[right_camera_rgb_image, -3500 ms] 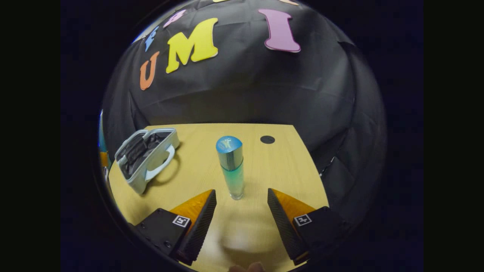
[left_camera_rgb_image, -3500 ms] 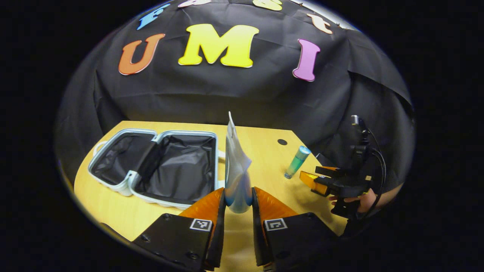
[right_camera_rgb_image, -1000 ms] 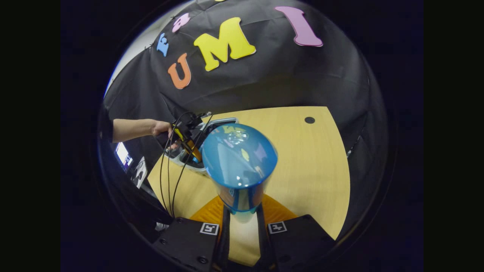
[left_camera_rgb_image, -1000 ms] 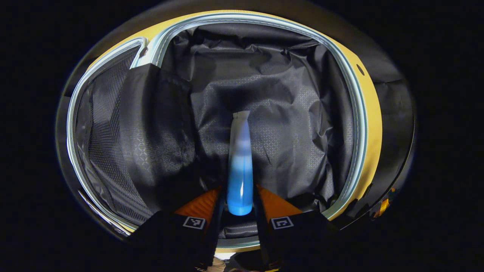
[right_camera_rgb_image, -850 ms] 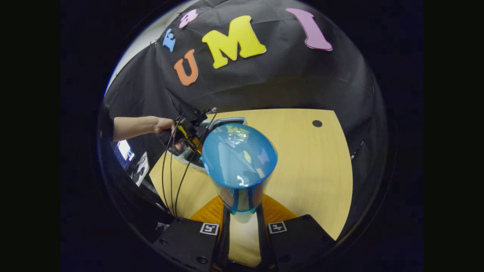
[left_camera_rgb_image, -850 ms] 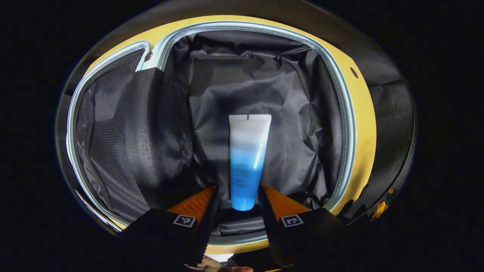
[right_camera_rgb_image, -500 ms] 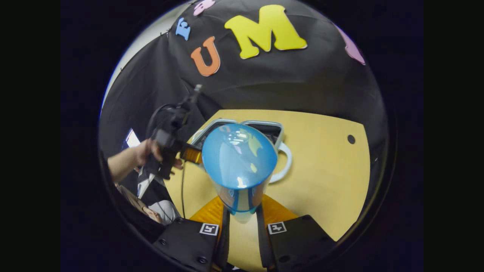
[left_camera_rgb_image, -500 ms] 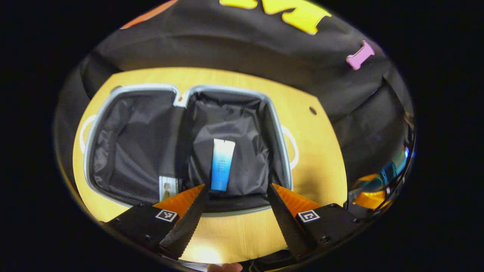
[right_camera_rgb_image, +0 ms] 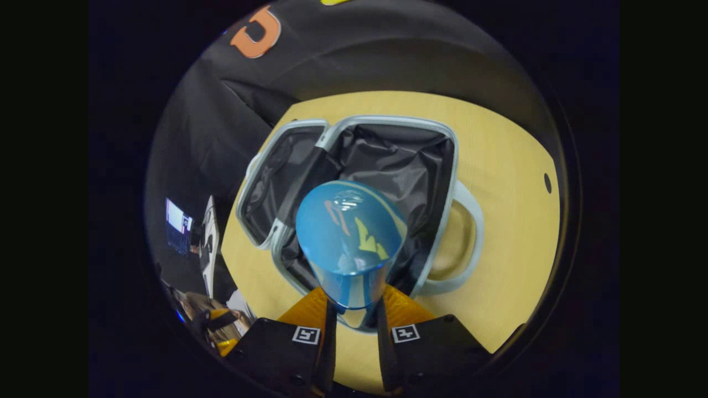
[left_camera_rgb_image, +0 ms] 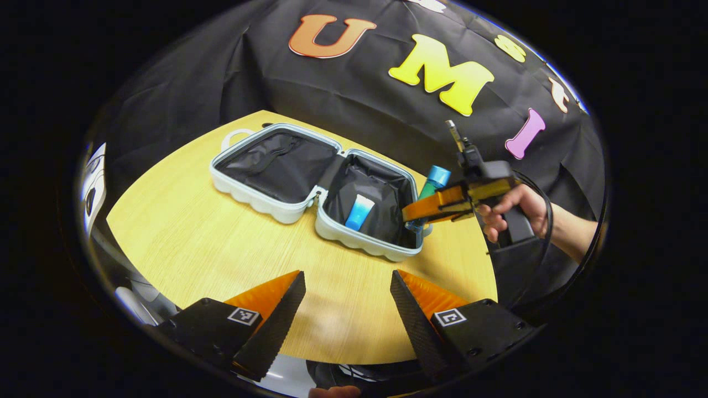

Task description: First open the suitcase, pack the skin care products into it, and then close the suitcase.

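The pale blue suitcase (left_camera_rgb_image: 287,213) lies open on the wooden table (left_camera_rgb_image: 210,249), its black lining showing. A blue-and-white tube (left_camera_rgb_image: 359,213) rests in its right half. My left gripper (left_camera_rgb_image: 347,287) hangs open above the table's near edge, well short of the case, with nothing between its fingers. In the left gripper view my right gripper (left_camera_rgb_image: 410,216) reaches over the case's right rim, shut on a green bottle with a blue cap (left_camera_rgb_image: 437,178). In the right gripper view that bottle (right_camera_rgb_image: 349,232) stands upright in my right gripper (right_camera_rgb_image: 354,307), above the suitcase (right_camera_rgb_image: 451,166).
A white carry handle (right_camera_rgb_image: 470,243) sticks out from the case's right side, and another handle (left_camera_rgb_image: 235,135) from its far left. A hand (left_camera_rgb_image: 509,207) holds the right gripper. The table has a small round hole (right_camera_rgb_image: 547,183). A screen (right_camera_rgb_image: 178,222) glows off the table's left.
My left gripper let go of the tube inside the suitcase, opened and drew back and up. My right gripper picked up the bottle and carried it over the open case.
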Tool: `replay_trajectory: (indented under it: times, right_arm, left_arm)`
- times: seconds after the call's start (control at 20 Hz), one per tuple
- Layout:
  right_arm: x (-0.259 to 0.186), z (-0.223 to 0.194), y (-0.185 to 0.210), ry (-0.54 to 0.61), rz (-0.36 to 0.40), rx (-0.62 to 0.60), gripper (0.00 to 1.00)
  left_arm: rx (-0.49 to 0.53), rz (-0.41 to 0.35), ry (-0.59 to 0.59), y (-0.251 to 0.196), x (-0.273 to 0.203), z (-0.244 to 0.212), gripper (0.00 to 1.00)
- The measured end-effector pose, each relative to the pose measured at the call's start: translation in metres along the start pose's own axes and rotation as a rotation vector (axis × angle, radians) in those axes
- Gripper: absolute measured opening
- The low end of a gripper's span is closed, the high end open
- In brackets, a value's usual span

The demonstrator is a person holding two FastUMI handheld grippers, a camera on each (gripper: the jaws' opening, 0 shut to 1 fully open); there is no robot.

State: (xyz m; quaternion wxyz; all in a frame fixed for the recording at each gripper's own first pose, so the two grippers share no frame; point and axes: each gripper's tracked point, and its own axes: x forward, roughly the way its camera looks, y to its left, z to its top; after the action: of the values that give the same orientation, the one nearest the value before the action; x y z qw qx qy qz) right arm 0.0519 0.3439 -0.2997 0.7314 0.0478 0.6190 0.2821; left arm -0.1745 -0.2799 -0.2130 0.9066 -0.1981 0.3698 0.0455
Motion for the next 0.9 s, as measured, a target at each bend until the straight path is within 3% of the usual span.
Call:
replay_trajectory:
  times: [0.15,0.35,0.65,0.9]
  right_arm:
    - [0.041,0.008,-0.017,0.150,-0.098,0.187,0.30]
    - [0.065,-0.007,-0.027,0.258,-0.184,0.369,0.30]
    - [0.076,-0.006,-0.031,0.227,-0.301,0.393,0.33]
    - [0.058,-0.012,-0.026,0.183,-0.302,0.371,0.41]
  left_arm:
    - [-0.028,0.049,0.003,0.026,-0.011,-0.005,0.99]
    - [-0.104,0.079,-0.031,0.042,-0.020,0.000,0.99]
    - [-0.093,0.119,-0.062,0.058,-0.029,0.007,0.99]
    - [-0.070,0.121,-0.101,0.060,-0.033,0.017,0.99]
